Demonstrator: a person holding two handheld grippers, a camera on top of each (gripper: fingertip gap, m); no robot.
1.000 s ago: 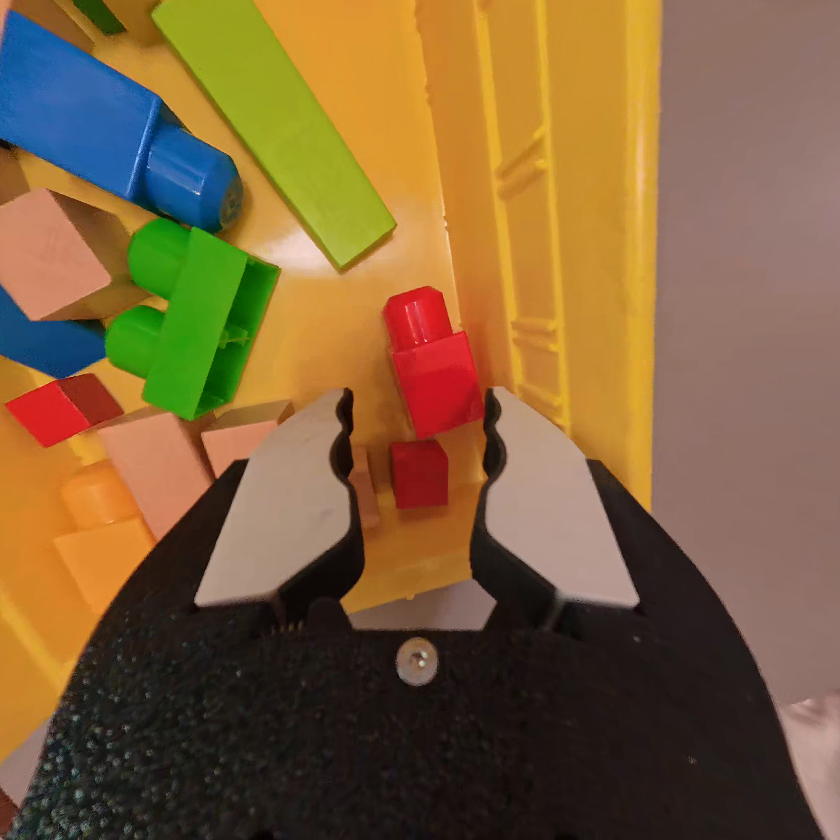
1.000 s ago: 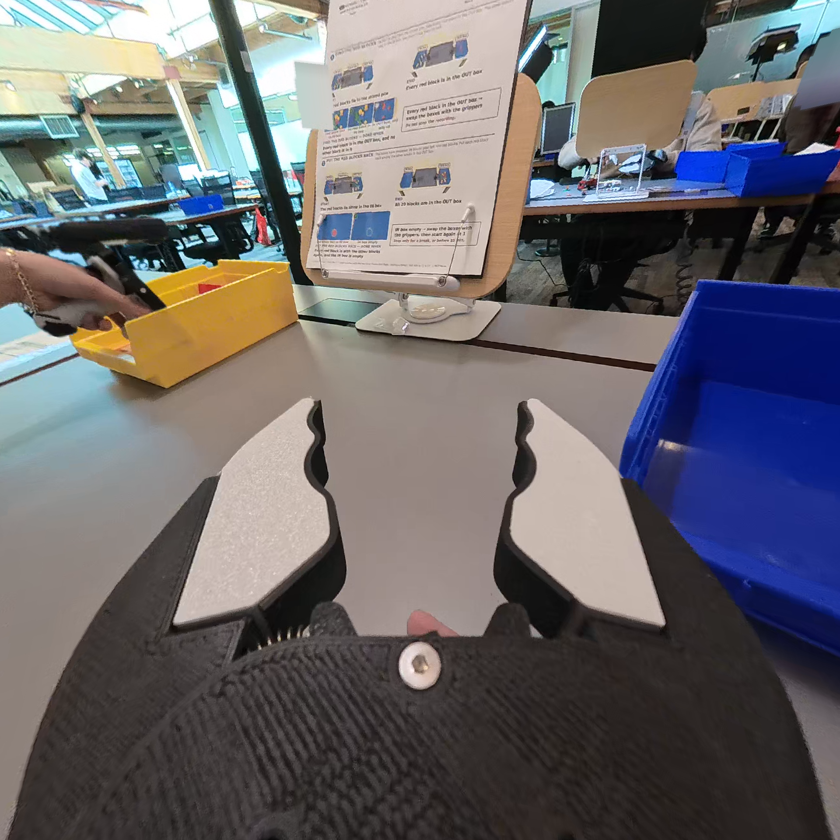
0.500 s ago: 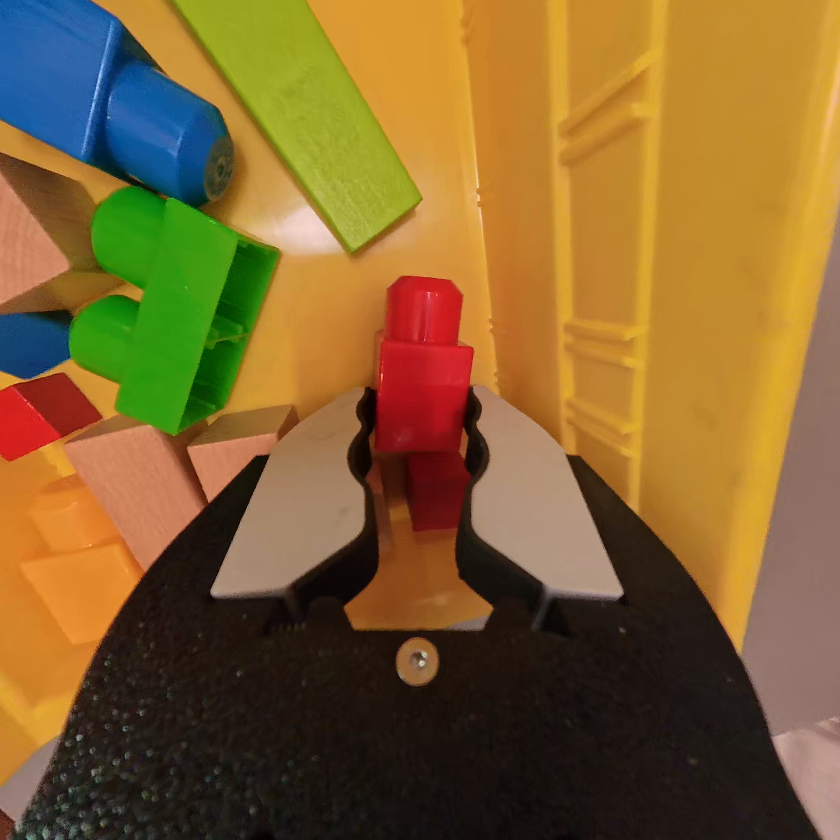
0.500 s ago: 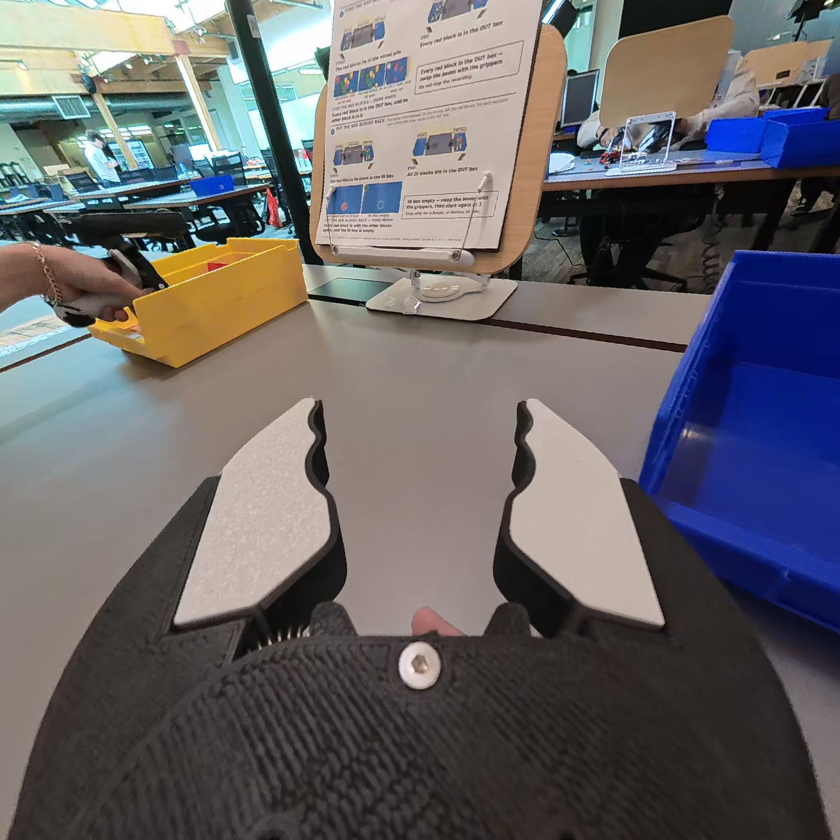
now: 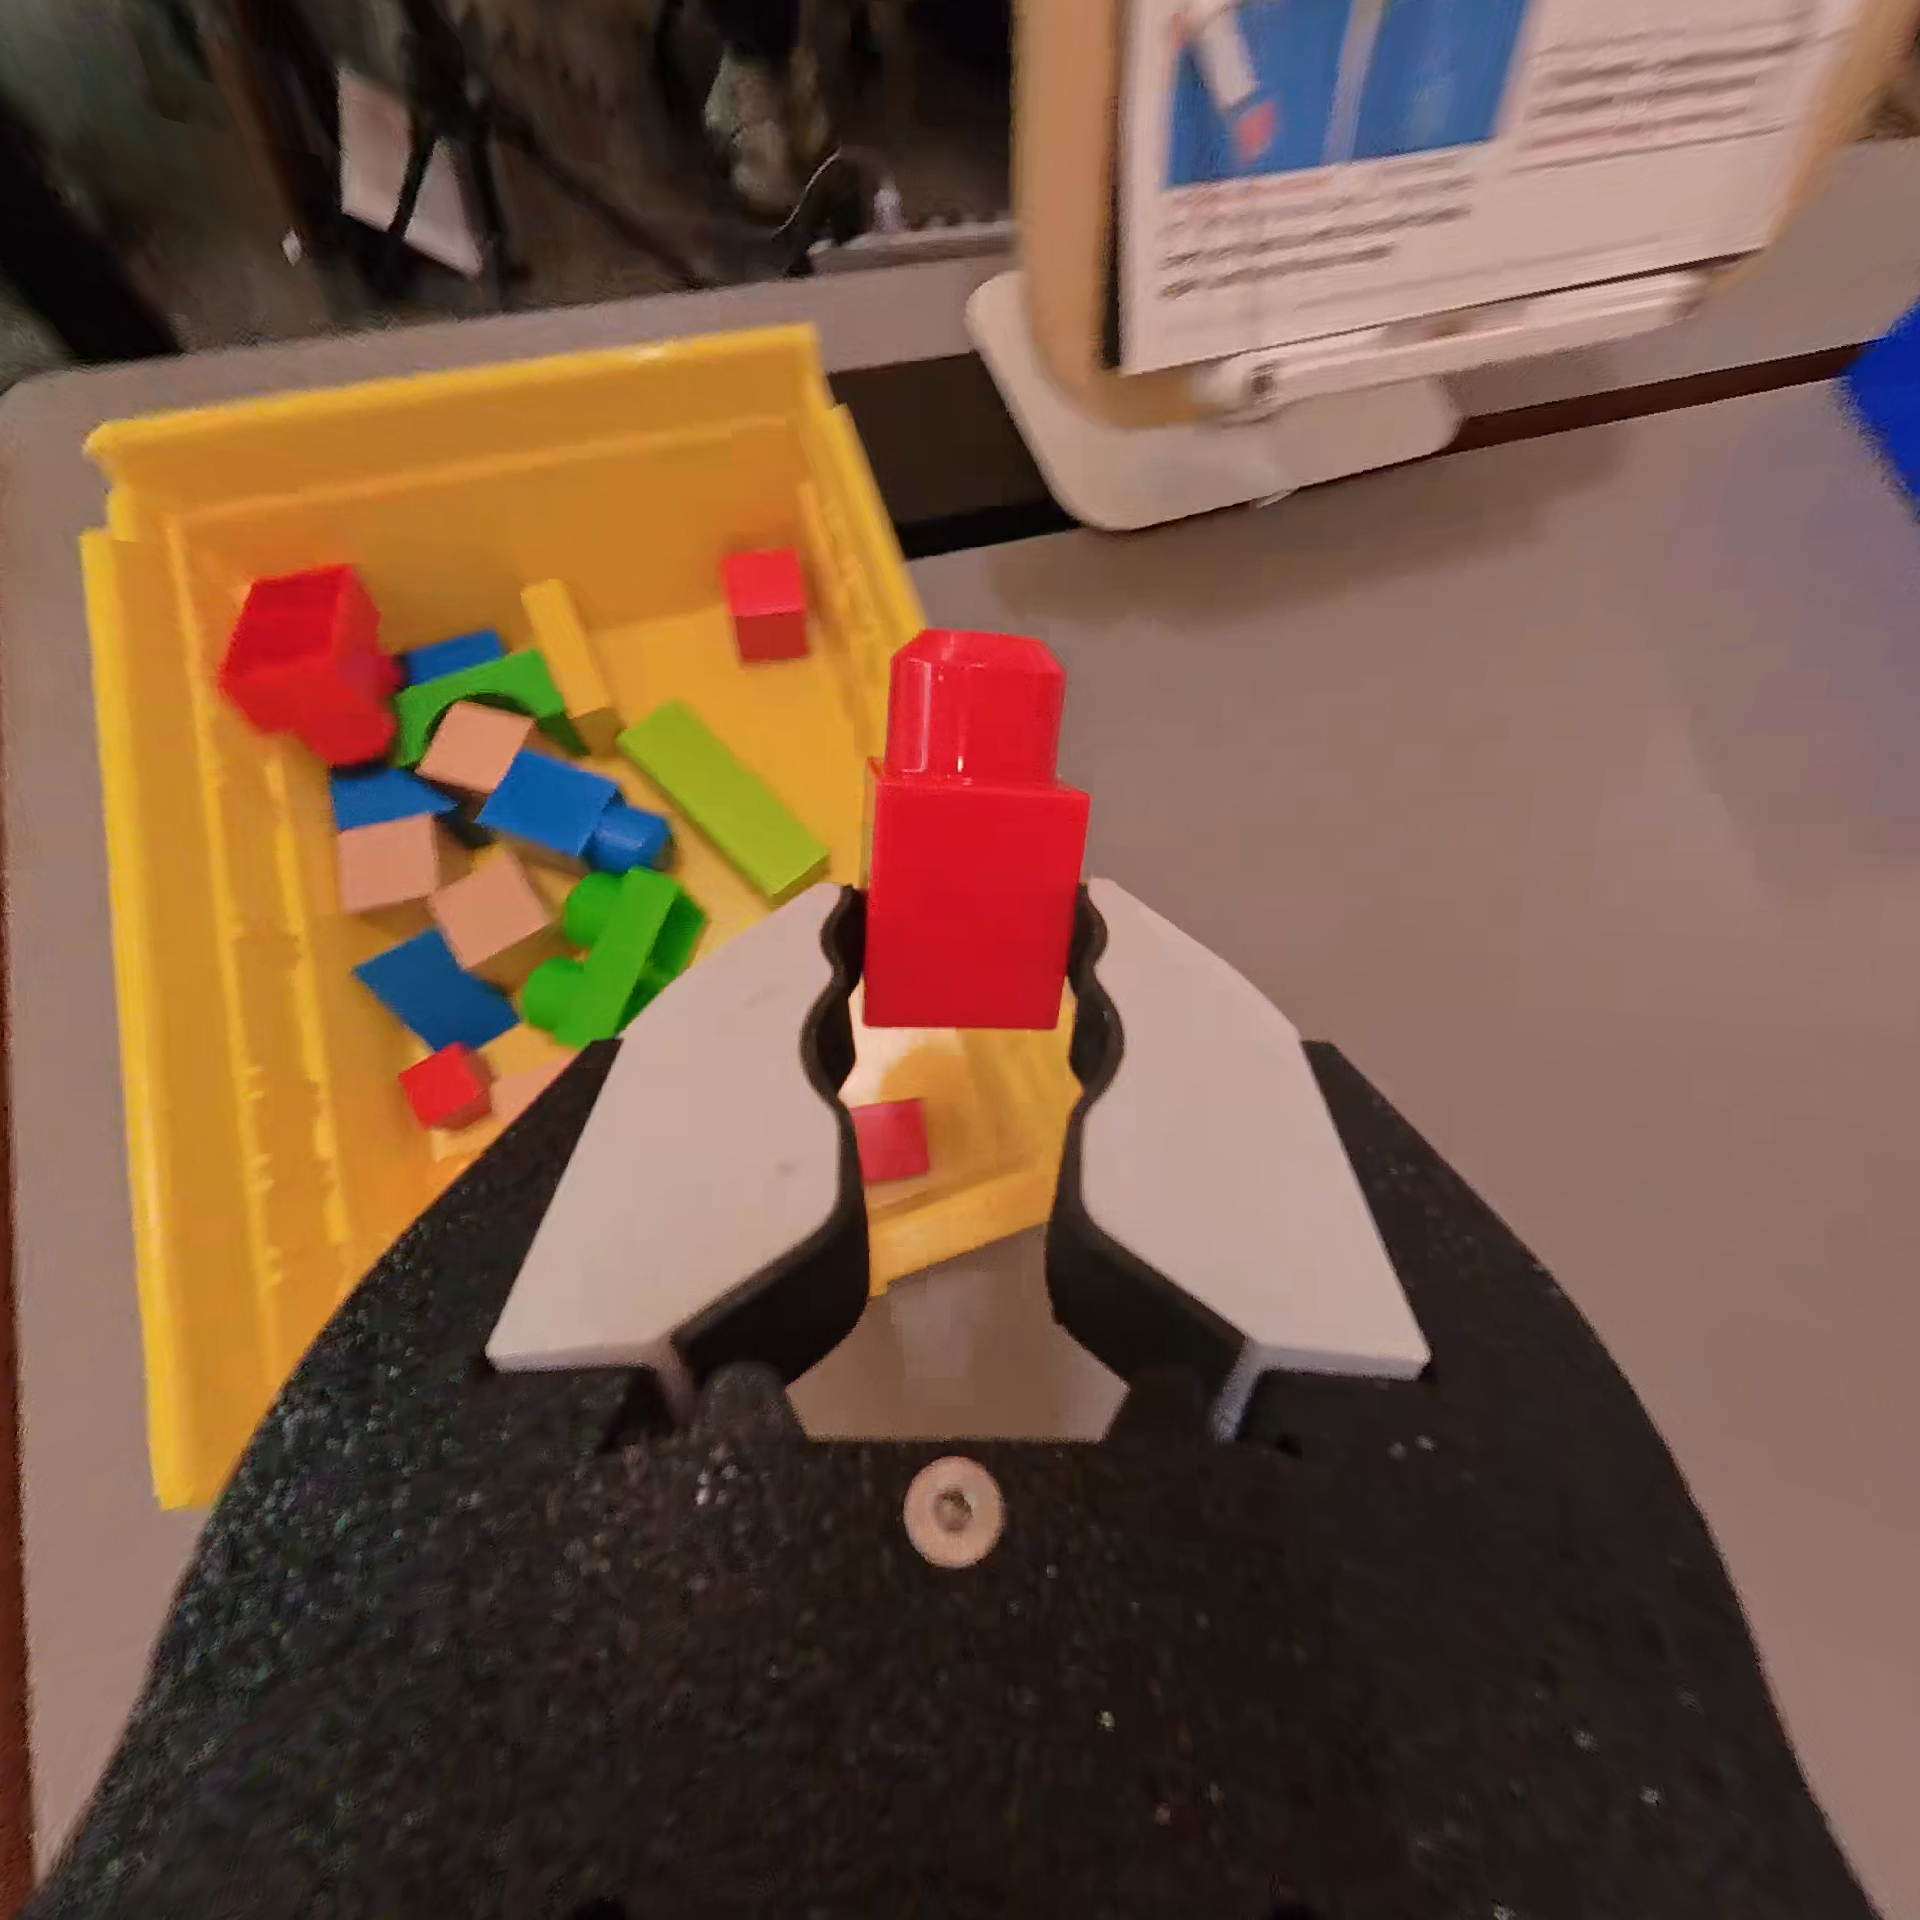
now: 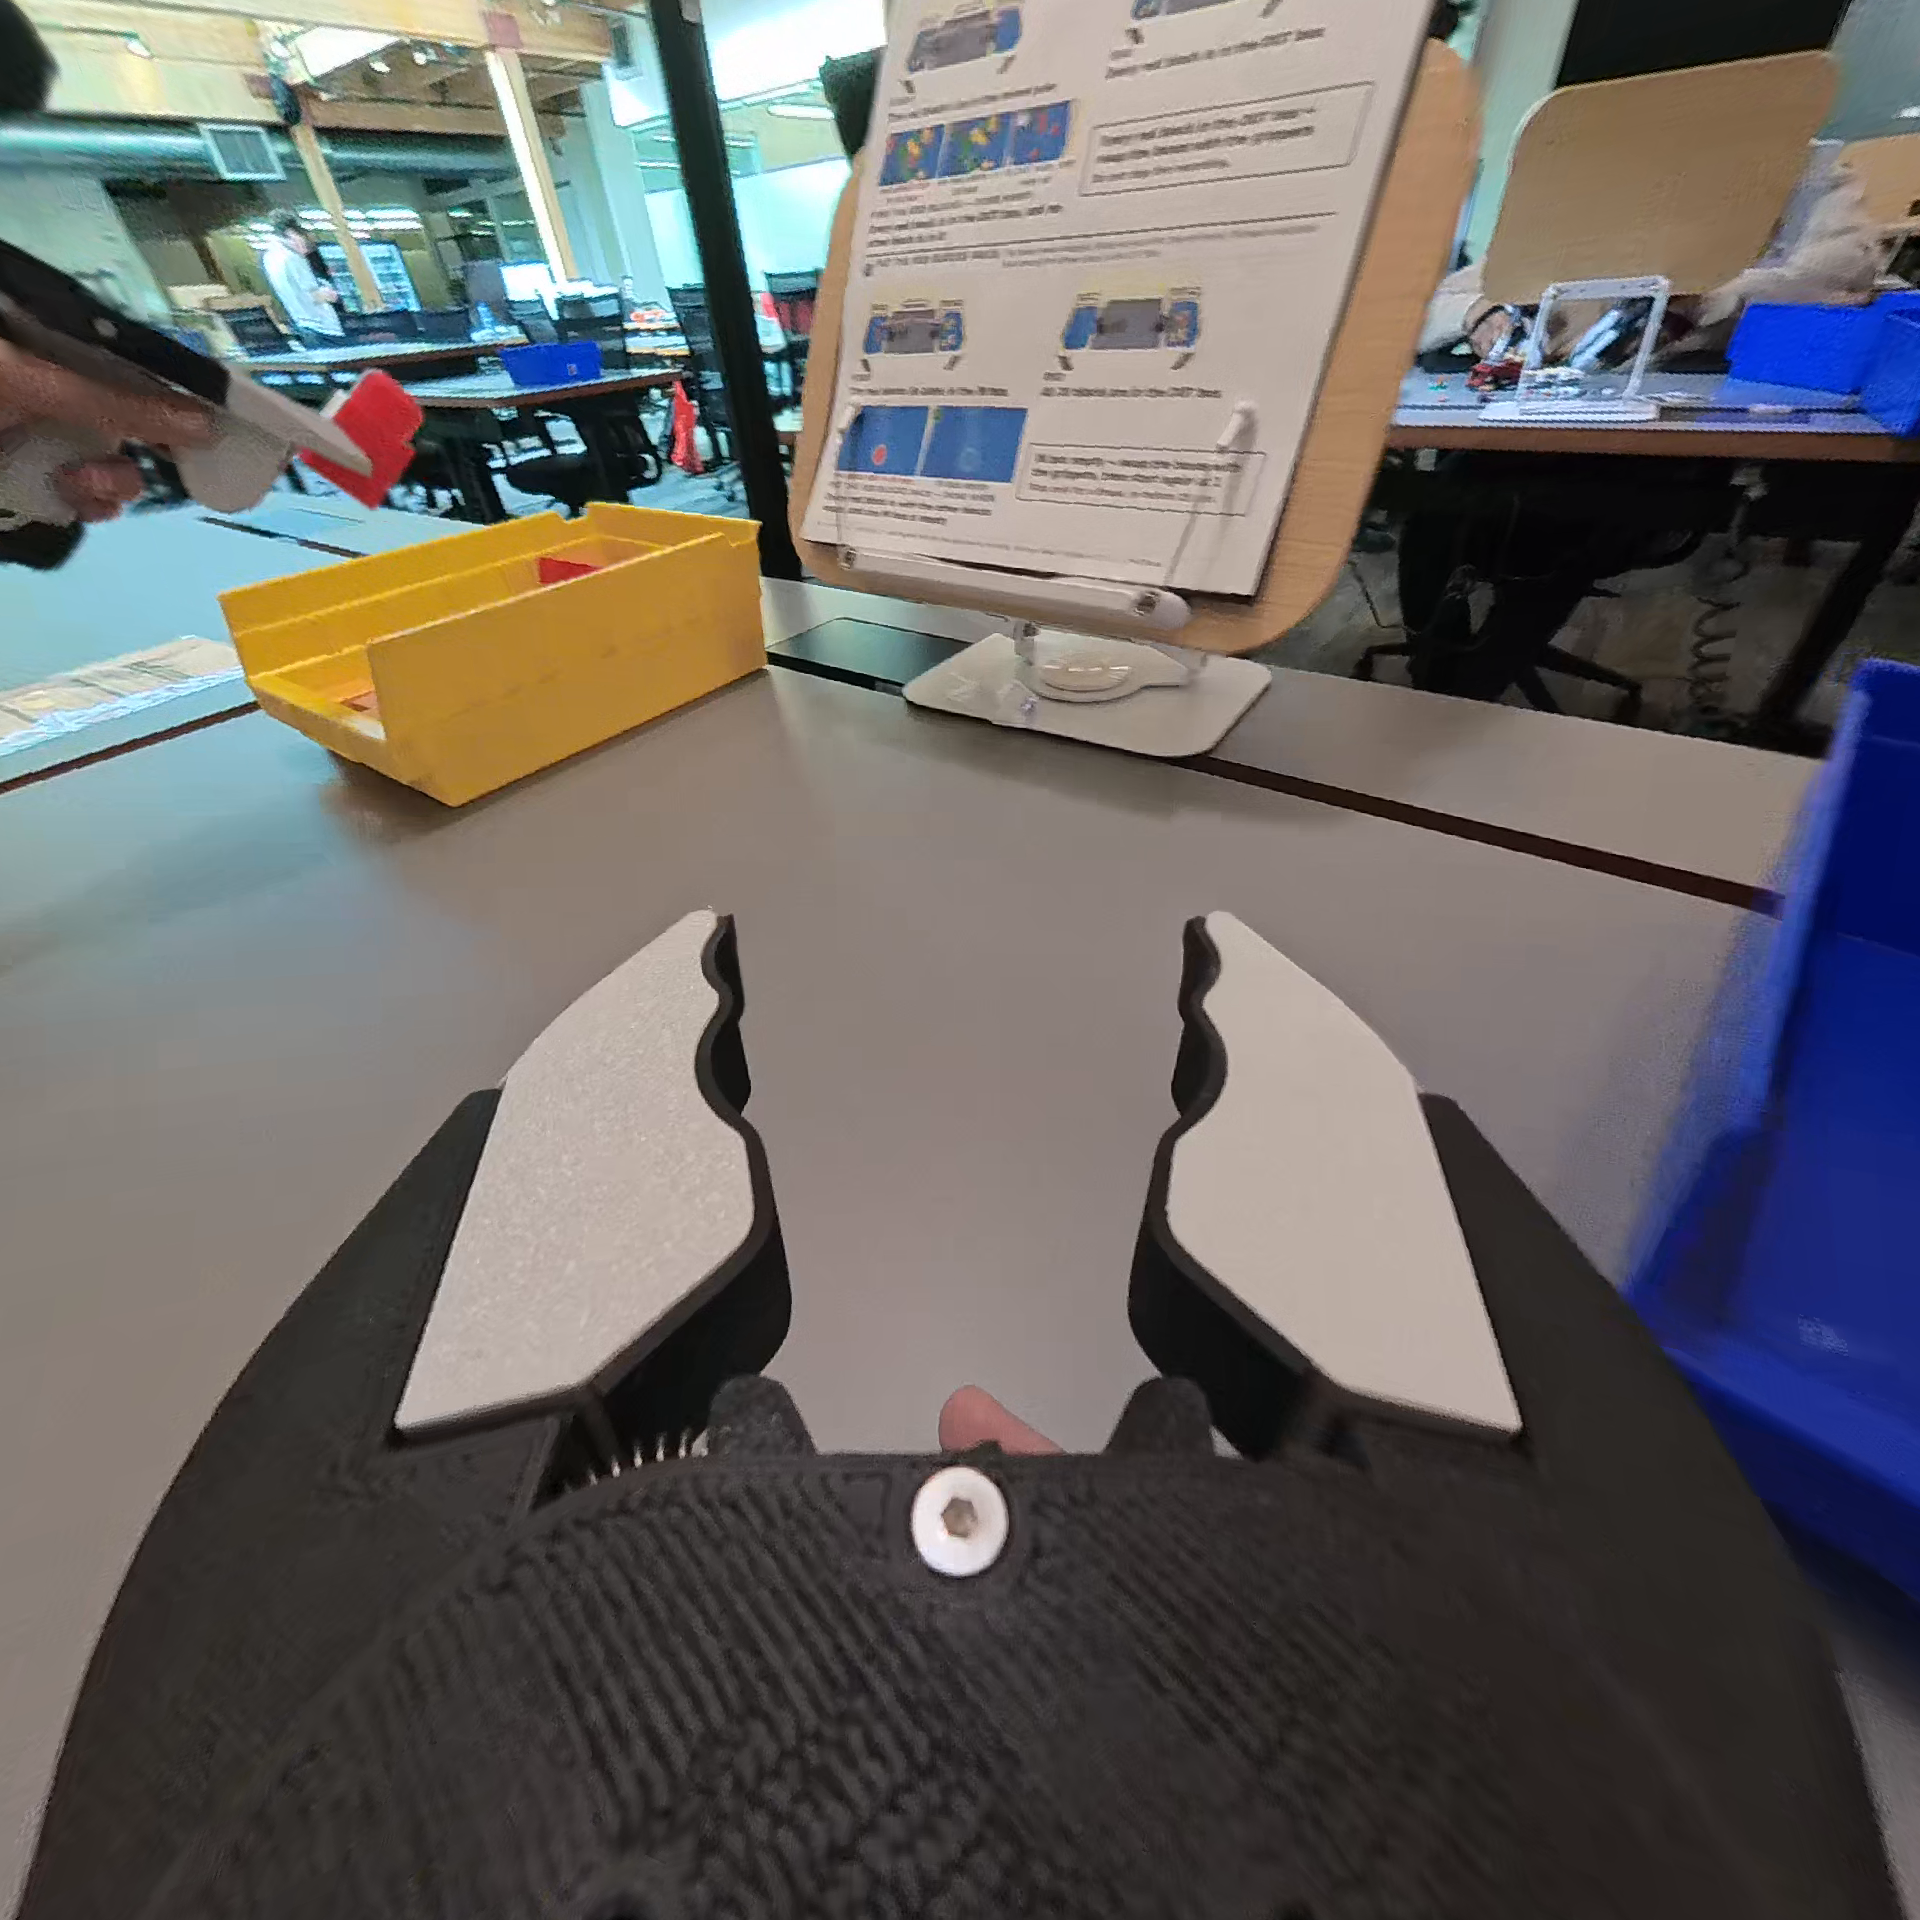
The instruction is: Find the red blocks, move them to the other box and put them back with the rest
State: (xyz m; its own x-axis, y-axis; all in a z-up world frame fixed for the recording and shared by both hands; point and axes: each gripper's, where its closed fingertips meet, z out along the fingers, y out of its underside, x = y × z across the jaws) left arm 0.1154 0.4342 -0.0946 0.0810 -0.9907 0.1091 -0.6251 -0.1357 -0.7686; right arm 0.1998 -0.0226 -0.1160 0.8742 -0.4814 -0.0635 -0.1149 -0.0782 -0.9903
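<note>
Aloft, left gripper (image 5: 961, 940) clamped on red block (image 5: 971, 894) above yellow box (image 5: 260, 1039); right gripper (image 6: 956, 997) wide open, bare, over table (image 6: 935, 852).

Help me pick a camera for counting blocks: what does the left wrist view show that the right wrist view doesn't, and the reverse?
Left wrist view only: the yellow box's inside, with loose blue, green, wooden and red blocks, including a red cube by its far wall.

Right wrist view only: the blue box and the right gripper, open over bare table.

Both: the yellow box, the instruction stand, and the left gripper clamping a red studded block, lifted above the box.
</note>
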